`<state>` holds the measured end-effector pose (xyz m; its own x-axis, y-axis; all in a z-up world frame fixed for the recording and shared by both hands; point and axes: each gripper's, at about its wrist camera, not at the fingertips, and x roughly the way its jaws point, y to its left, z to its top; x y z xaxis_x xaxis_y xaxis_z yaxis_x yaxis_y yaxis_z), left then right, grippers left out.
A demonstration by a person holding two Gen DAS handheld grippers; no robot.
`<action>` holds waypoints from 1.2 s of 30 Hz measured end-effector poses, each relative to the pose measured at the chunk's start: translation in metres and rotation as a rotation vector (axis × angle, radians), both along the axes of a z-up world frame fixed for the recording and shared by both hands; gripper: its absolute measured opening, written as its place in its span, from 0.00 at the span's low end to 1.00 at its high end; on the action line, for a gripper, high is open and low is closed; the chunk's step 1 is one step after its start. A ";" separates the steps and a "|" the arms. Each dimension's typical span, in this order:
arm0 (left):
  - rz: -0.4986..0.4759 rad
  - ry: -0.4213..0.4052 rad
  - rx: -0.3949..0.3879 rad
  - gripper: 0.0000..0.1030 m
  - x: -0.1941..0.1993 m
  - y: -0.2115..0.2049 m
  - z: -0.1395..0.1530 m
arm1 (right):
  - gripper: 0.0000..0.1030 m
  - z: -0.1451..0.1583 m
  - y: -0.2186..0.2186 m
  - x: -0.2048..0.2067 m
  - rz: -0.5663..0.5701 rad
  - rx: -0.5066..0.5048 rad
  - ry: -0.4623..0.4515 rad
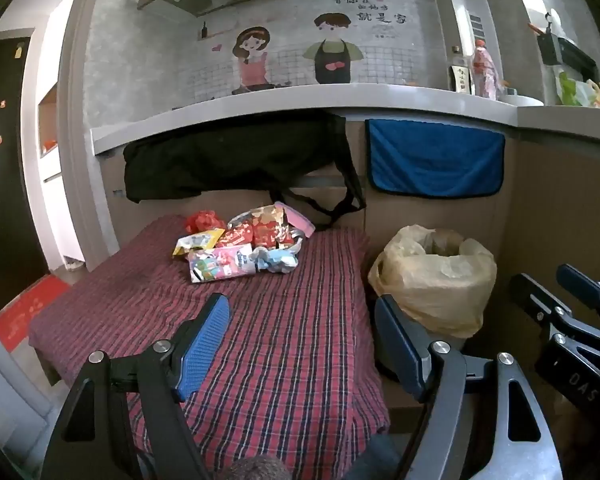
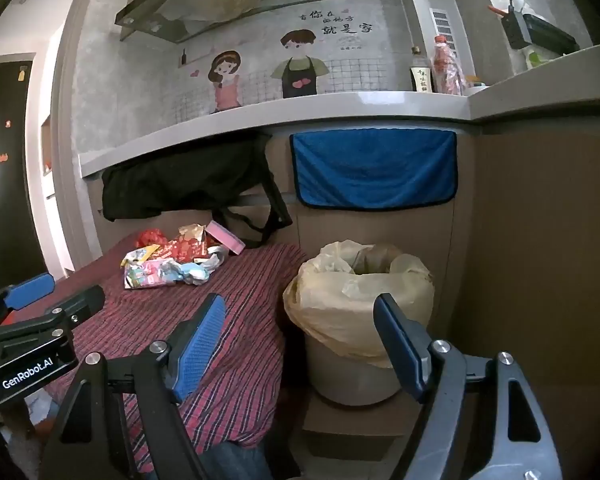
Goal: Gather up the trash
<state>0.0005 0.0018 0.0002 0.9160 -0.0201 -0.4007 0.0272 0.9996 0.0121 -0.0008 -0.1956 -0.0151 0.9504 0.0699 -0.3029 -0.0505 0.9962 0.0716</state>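
The wrappers (image 1: 240,246) lie in a heap on the desk (image 1: 300,340), at its far end, at about 11 o'clock. The bin (image 1: 436,276) stands just beside the desk, at 2 o'clock. A bag (image 1: 228,160) and a towel (image 1: 436,158) hang behind them, under the shelf (image 1: 300,100).

bin (image 2: 352,376) contents hidden by liner, wrapper (image 1: 220,264) print unreadable
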 end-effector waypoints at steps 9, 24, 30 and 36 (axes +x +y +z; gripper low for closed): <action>0.008 -0.025 0.012 0.73 0.004 0.009 0.001 | 0.72 -0.001 0.002 0.000 -0.001 -0.017 0.005; 0.013 -0.037 0.020 0.73 -0.001 0.002 0.002 | 0.72 0.001 0.003 0.001 0.000 -0.022 0.005; 0.008 -0.035 0.023 0.73 0.000 0.004 0.003 | 0.72 0.001 0.003 0.001 -0.002 -0.022 0.005; 0.011 -0.038 0.022 0.73 0.000 0.003 0.002 | 0.72 0.001 0.001 0.000 -0.005 -0.020 0.003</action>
<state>0.0000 0.0053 0.0026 0.9308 -0.0014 -0.3656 0.0150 0.9993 0.0344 -0.0013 -0.1942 -0.0138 0.9499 0.0596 -0.3067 -0.0457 0.9976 0.0521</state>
